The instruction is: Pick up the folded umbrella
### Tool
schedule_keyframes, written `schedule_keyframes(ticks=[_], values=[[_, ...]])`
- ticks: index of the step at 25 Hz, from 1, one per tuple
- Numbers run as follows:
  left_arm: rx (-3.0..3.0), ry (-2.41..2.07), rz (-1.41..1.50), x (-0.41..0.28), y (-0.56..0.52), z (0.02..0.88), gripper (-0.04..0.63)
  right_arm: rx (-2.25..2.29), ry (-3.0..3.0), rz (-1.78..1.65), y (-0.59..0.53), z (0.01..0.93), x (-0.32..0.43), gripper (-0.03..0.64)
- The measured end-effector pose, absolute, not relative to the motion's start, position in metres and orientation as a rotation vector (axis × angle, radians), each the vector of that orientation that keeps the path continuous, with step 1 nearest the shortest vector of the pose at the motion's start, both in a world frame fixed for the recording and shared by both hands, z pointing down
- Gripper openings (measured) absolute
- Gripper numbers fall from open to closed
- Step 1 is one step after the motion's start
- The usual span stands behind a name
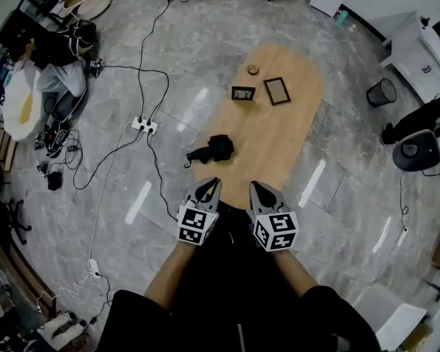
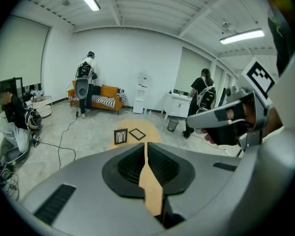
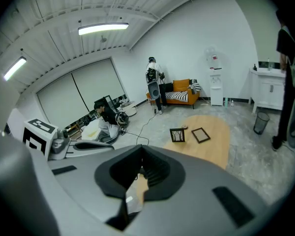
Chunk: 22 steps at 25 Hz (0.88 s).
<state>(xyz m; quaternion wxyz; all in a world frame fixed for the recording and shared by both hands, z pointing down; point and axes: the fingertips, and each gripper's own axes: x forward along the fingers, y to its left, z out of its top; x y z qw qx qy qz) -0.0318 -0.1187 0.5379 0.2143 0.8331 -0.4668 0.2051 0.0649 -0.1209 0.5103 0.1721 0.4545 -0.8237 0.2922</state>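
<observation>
Grey grippers shut and empty, black umbrella just ahead

Both the left gripper (image 1: 210, 187) and the right gripper (image 1: 261, 190) have their jaws pressed together with nothing between them, hovering at the near end of the wooden bench (image 1: 282, 138). The folded umbrella (image 1: 214, 149) lies just beyond the left gripper, near the bench's left edge, well short of the two picture frames (image 1: 276, 91). For a clean pick, the left gripper likely needs to spread its jaws before descending, straddle the thick middle of the bundle across its length, then close firmly; the narrow end could slip.
</observation>
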Motion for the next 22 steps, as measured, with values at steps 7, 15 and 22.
schedule_keyframes(ticks=[7,15,22], values=[[2.358,-1.199,0.643,-0.035,-0.146,0.564,0.018,1.339,-2.271,0.827,-0.146,0.512,0.064,0.011],[2.387,-1.079,0.784,-0.038,-0.173,0.617,0.141,1.362,-2.198,0.845,-0.162,0.520,0.059,0.011],[2.467,-0.882,1.086,-0.037,-0.179,0.680,0.203,1.359,-2.159,0.880,-0.180,0.527,0.047,0.011]])
